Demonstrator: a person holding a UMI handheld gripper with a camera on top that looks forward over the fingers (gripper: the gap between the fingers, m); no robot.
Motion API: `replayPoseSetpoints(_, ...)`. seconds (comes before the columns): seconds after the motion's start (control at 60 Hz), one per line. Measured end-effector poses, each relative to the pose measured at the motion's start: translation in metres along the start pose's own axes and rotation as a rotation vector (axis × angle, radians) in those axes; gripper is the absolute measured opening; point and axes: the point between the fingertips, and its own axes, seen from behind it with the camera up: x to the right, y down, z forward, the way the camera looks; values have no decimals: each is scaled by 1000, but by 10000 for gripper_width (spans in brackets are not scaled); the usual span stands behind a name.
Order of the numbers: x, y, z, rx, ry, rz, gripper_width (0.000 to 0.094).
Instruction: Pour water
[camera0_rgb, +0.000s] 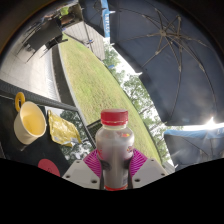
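Note:
My gripper (114, 165) is shut on a clear plastic bottle (114, 150) with a red cap (114, 118) and a red label band near its base. The magenta pads (92, 162) press on both sides of the bottle, which stands upright between the fingers. A pale yellow cup (28, 122) with a yellow handle stands to the left on a dark table (60, 105), well apart from the bottle.
A crumpled yellow wrapper (64, 129) lies between the cup and the bottle. A red round object (48, 167) sits near the left finger. Beyond are a lawn (95, 80), a paved path, chairs and a dark parasol (165, 60) overhead.

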Motion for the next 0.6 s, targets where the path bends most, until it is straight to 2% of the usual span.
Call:
replayPoseSetpoints(0.15,-43,-63,10,55,47,-639,309)
replayPoseSetpoints(0.317,-79,-59,14,50,86,-1155,308)
replayPoseSetpoints(0.467,-77,-46,39,13,99,-1267,309)
replayPoseSetpoints(0.483,-71,-59,39,7,84,-1261,308)
replayPoseSetpoints(0.567,-61,-50,41,-14,68,-1185,310)
replayPoseSetpoints(0.583,-61,-32,53,-14,76,-1168,311)
replayPoseSetpoints(0.6,-47,-43,40,-15,65,-1093,313)
